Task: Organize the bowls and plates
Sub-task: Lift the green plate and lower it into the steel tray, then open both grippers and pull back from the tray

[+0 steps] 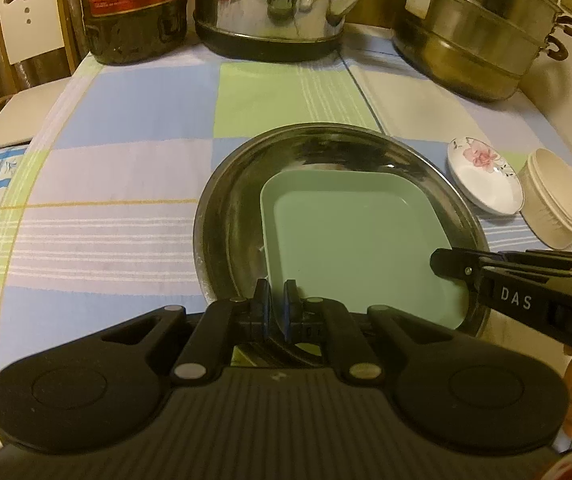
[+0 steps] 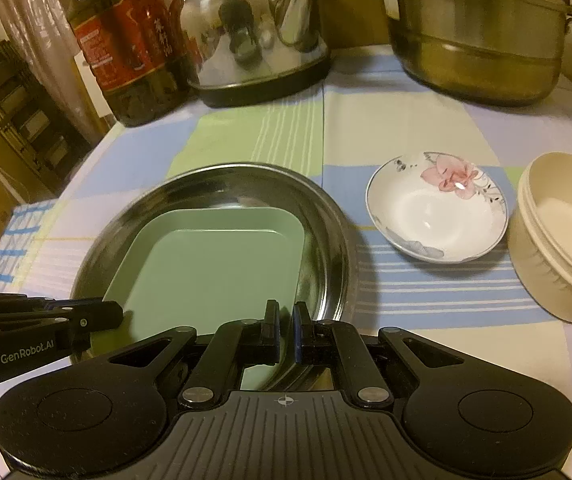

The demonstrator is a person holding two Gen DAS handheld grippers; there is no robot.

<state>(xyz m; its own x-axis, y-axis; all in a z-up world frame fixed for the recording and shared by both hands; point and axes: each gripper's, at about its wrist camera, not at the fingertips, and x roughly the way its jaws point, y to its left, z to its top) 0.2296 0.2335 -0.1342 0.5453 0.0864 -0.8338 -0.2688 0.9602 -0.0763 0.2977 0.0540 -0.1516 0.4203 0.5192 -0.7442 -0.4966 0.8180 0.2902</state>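
A pale green square plate [image 1: 358, 248] [image 2: 213, 272] lies inside a round steel plate [image 1: 221, 208] [image 2: 326, 240] on the checked tablecloth. My left gripper [image 1: 279, 304] is shut on the green plate's near rim by its left corner. In the right wrist view the same gripper [image 2: 115, 314] comes in from the left. My right gripper [image 2: 286, 320] is shut on the near rim toward the right corner, and the left wrist view shows it [image 1: 442, 264] at the plate's right side. Right of the steel plate stand a white flowered dish [image 2: 438, 208] [image 1: 486, 188] and a cream bowl [image 2: 558, 248] [image 1: 558, 204].
Along the table's back stand a dark oil bottle [image 2: 125, 48], a shiny steel kettle [image 2: 253, 40] and a large steel steamer pot [image 2: 478, 32]. A white chair back [image 1: 29, 20] rises beyond the far left corner. The table edge curves down the left side.
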